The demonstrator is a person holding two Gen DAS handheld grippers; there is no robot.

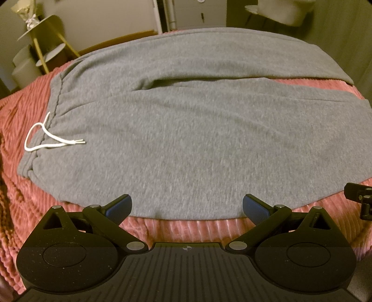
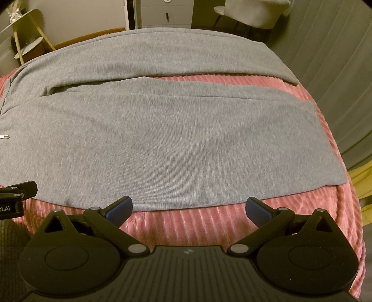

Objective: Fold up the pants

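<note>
Grey sweatpants (image 1: 186,130) lie spread flat on a pink ribbed blanket (image 1: 190,228), waistband to the left, both legs running right. A white drawstring (image 1: 46,137) loops at the waistband. My left gripper (image 1: 187,206) is open and empty, hovering at the near edge of the nearer leg. My right gripper (image 2: 189,206) is open and empty too, at the near edge of the pants (image 2: 176,139) further along the leg toward the cuff. The far leg lies parallel behind, with a strip of the blanket (image 2: 186,228) showing between the legs.
A yellow side table with round shelves (image 1: 46,39) stands at the back left. A white cabinet (image 1: 197,14) and a grey chair (image 2: 251,14) stand behind the bed. The right gripper's body (image 1: 359,197) shows at the left view's right edge.
</note>
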